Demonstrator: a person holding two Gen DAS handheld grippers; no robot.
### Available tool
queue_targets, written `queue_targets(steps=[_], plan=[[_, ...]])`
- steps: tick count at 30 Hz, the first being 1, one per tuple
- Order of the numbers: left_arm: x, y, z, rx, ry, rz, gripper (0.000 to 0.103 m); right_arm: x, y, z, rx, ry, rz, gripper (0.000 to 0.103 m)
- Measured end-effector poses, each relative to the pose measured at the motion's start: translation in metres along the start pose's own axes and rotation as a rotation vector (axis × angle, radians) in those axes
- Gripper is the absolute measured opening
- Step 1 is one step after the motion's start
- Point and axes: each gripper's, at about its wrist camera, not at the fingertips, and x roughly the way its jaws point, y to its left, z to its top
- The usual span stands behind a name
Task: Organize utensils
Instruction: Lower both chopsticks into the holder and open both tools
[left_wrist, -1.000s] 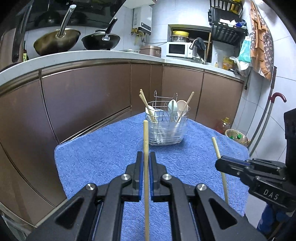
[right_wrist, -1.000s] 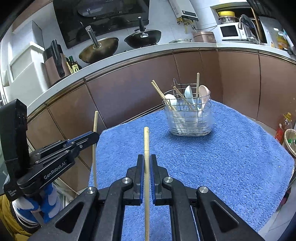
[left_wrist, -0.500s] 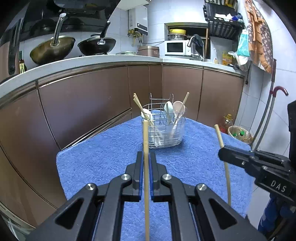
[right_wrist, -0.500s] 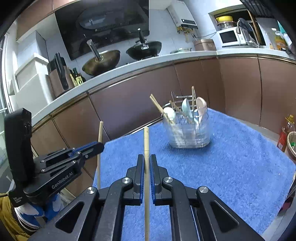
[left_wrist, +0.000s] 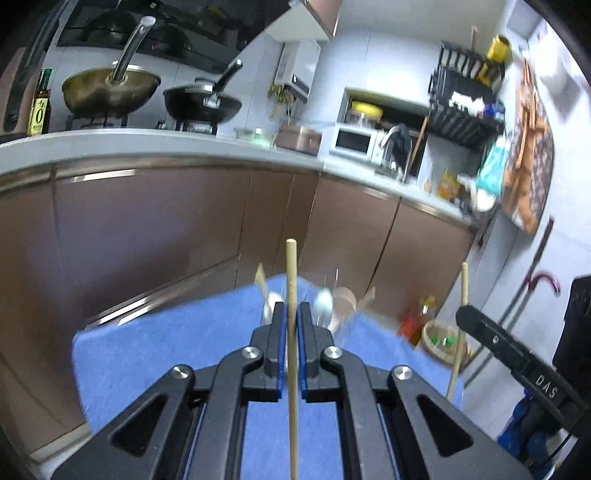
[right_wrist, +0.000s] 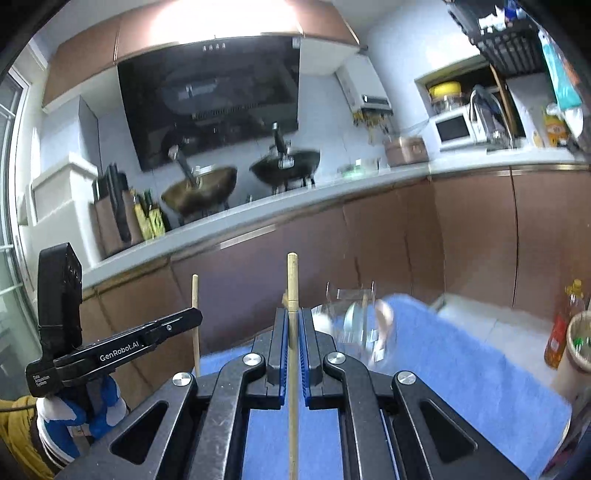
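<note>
My left gripper (left_wrist: 291, 314) is shut on a wooden chopstick (left_wrist: 291, 280) that stands upright between its fingers. My right gripper (right_wrist: 292, 319) is shut on a second wooden chopstick (right_wrist: 292, 284), also upright. Both are above the blue towel (left_wrist: 155, 347), short of the wire utensil basket (left_wrist: 325, 306), which is blurred and partly hidden behind the left fingers. The basket (right_wrist: 354, 325) holds spoons and chopsticks. The right gripper with its chopstick (left_wrist: 463, 291) shows at the right of the left wrist view; the left gripper with its chopstick (right_wrist: 194, 306) shows at the left of the right wrist view.
Brown cabinets (left_wrist: 184, 229) and a counter with two woks (left_wrist: 110, 88) run behind the towel-covered table. A bottle (right_wrist: 561, 332) and a bin (right_wrist: 580, 343) stand on the floor to the right of the table.
Both grippers have tilted upward and risen, so the basket has dropped low in both views and now sits just behind the fingertips. Each gripper still holds its chopstick.
</note>
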Motion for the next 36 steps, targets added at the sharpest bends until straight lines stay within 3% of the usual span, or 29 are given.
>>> queue_targets(steps=[7, 13, 24, 36], plan=[[0.049, -0.002, 0.061, -0.036, -0.129, 0.018, 0.005, 0.036, -0.024, 0.059, -0.013, -0.168, -0.067, 0.006], [0.097, -0.009, 0.082, -0.032, -0.17, 0.051, 0.005, 0.084, -0.05, 0.082, -0.013, -0.238, -0.129, 0.006], [0.165, -0.017, 0.063, -0.007, -0.184, 0.13, 0.005, 0.152, -0.084, 0.055, 0.004, -0.197, -0.169, 0.006], [0.195, -0.012, 0.031, -0.012, -0.179, 0.189, 0.005, 0.172, -0.088, 0.016, 0.007, -0.15, -0.222, 0.007]])
